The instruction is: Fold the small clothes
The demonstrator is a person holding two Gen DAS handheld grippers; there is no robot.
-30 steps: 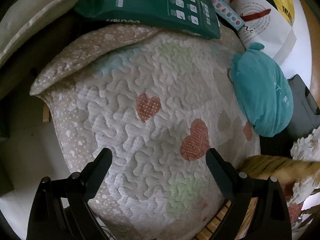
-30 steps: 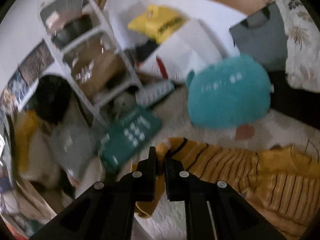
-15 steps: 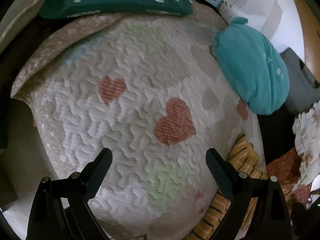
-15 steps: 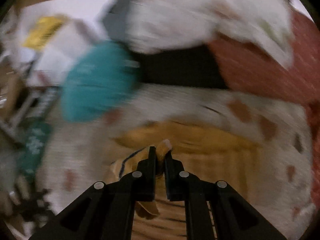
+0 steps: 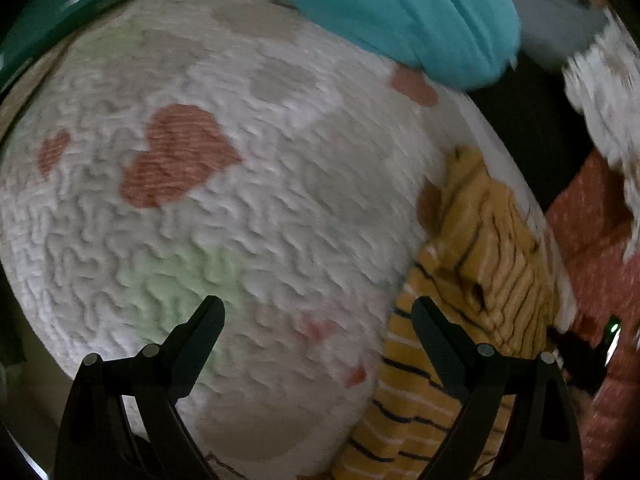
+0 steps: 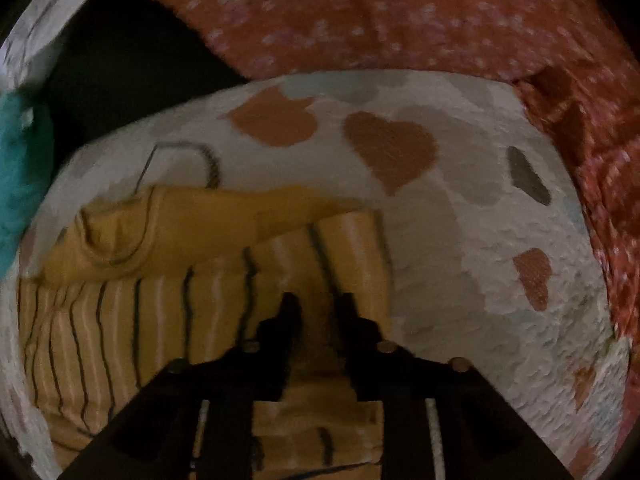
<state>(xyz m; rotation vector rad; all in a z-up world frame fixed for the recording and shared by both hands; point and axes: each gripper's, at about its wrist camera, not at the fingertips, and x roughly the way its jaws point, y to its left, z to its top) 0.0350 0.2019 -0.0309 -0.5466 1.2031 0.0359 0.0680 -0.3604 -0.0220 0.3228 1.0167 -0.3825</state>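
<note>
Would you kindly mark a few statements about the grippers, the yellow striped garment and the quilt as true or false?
1. The left gripper is open and holds nothing. True.
2. The yellow striped knit garment hangs in the air. False: it lies on the white heart-patterned quilt.
3. The right gripper is over the garment. True.
4. A teal plush cushion lies on the garment. False: it sits apart, at the quilt's far edge.

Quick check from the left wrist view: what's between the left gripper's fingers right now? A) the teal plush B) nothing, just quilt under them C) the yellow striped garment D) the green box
B: the left gripper is wide open over the heart-print quilt; the yellow striped garment lies beside its right finger.
</note>
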